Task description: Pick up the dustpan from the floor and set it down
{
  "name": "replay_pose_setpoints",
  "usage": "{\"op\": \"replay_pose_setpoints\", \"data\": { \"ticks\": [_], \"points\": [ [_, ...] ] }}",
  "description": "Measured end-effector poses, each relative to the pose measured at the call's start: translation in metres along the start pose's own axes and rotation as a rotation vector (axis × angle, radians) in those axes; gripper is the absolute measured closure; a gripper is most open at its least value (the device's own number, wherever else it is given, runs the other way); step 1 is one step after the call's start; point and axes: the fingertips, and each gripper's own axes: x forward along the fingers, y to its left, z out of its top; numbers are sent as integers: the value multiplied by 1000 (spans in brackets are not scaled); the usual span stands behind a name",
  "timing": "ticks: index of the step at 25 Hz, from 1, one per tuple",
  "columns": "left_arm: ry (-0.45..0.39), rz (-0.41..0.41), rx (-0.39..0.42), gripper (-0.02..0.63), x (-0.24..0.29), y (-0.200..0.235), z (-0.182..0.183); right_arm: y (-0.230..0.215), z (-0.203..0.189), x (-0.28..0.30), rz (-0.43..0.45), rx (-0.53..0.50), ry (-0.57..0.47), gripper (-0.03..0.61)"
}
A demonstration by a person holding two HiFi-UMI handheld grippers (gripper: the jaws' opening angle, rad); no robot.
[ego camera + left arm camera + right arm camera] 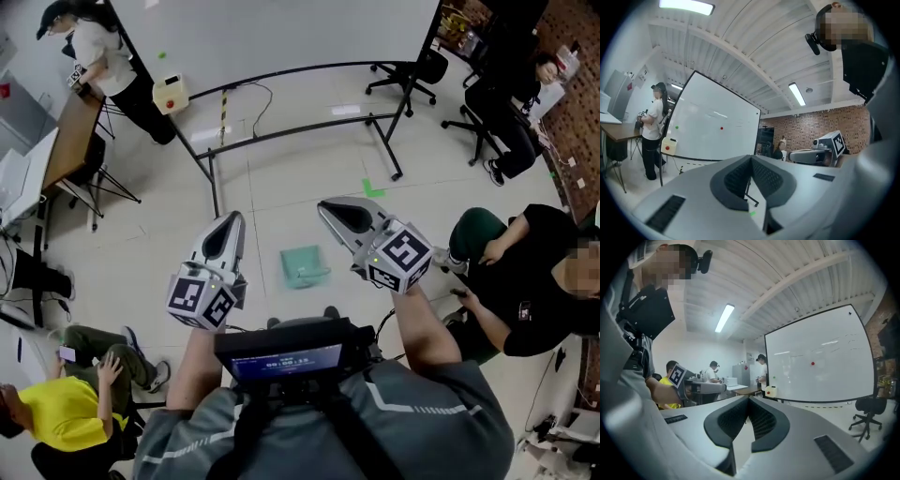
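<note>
The teal dustpan (pixel 305 265) lies flat on the pale floor, far below and between my two grippers. In the head view my left gripper (pixel 231 221) and right gripper (pixel 325 206) are both held up high and level, pointing away from me, well above the dustpan. The left gripper (pixel 751 158) has its jaws together with nothing between them. The right gripper (pixel 748 399) is likewise shut and empty. Neither touches the dustpan, which does not show in either gripper view.
A whiteboard (pixel 281 28) on a black wheeled frame (pixel 300 127) stands ahead. People sit at the right (pixel 525 281) and lower left (pixel 66 412); another stands by a desk (pixel 70 136). Office chairs (pixel 417 70) are at the back right. A green tape mark (pixel 373 190) is on the floor.
</note>
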Motion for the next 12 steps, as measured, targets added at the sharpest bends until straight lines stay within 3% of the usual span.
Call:
{"op": "replay_pose_setpoints", "data": {
  "ticks": [7, 12],
  "points": [
    [11, -1, 8, 578, 7, -17, 5, -10, 15, -12, -9, 8, -17, 548],
    [41, 61, 12, 578, 14, -33, -10, -35, 18, -33, -48, -43, -46, 548]
  ]
}}
